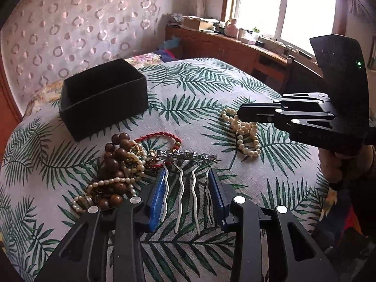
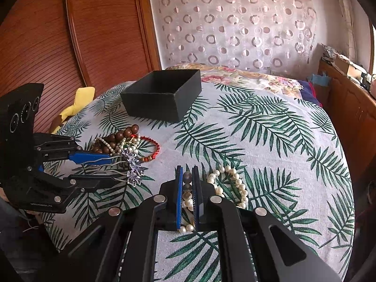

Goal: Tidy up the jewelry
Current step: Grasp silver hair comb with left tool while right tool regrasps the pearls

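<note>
Between the blue pads of my left gripper sits a silver hair comb with wavy prongs and a crystal top; the pads press its outer prongs. In the right wrist view the left gripper holds the hair comb just above the cloth. My right gripper is shut on a white pearl necklace, with the rest of the strand lying on the cloth. In the left wrist view the right gripper is over the pearl necklace. An open black box stands behind.
A tangled pile of brown wooden beads, pearls and a red cord bracelet lies left of the comb. The palm-leaf cloth covers the rounded table. A yellow object and wooden doors stand to the left, a cluttered wooden cabinet to the right.
</note>
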### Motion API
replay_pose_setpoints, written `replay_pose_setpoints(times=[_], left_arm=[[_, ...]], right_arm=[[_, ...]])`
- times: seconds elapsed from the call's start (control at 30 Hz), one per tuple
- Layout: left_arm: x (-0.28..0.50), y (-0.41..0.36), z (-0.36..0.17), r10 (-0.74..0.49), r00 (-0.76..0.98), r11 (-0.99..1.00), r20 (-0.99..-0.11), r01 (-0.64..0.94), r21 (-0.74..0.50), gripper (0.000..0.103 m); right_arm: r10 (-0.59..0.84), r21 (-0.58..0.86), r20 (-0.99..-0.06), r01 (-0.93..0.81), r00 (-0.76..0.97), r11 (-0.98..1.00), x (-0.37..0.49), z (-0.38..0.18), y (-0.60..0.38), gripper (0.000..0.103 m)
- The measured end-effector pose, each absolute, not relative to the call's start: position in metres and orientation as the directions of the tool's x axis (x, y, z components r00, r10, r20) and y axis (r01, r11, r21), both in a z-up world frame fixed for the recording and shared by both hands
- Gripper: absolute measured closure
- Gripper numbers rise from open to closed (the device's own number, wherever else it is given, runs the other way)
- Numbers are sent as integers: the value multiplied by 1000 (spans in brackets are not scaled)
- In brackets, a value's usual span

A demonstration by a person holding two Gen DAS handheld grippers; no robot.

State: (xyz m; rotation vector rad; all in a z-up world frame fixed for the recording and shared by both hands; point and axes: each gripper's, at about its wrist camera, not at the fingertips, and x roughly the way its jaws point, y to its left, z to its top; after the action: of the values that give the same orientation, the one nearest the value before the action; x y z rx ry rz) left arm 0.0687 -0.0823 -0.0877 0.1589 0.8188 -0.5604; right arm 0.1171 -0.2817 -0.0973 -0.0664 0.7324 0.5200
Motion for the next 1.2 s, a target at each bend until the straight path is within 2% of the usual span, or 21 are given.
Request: replay_pose_setpoints(times=[0.67, 1.2], left_arm=[[70, -71, -67, -414, 604, 861, -681, 503, -76, 69], [101, -50, -19, -392, 698, 889, -599, 455, -52, 69]], right_arm=[[441, 104, -642, -500, 627, 860, 119, -86, -274, 95], [476, 12, -487, -540, 732, 842, 139, 24, -258, 95]])
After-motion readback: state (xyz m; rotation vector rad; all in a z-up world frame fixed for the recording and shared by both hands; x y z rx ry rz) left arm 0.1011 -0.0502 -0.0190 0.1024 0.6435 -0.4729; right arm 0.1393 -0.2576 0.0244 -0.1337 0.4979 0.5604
